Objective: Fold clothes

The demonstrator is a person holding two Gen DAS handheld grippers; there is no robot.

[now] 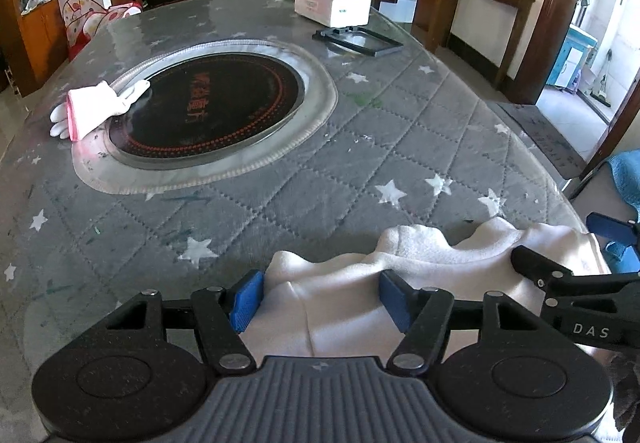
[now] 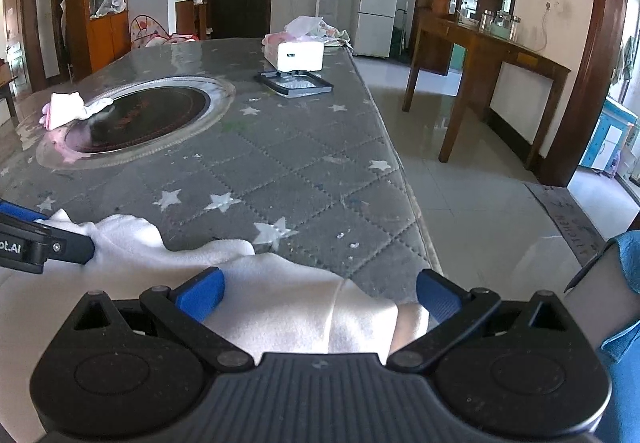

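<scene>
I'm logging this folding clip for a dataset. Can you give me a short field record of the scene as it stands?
surface: table with grey star-quilted cover
garment: white cloth, rumpled at the near edge
left gripper: open, cloth between its fingers
right gripper: open, over the cloth's edge
also on table: pink-cuffed glove, tissue box, black tray

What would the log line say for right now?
step: fold not begun | white garment: rumpled at table edge | left gripper: open over garment | right gripper: open over garment
</scene>
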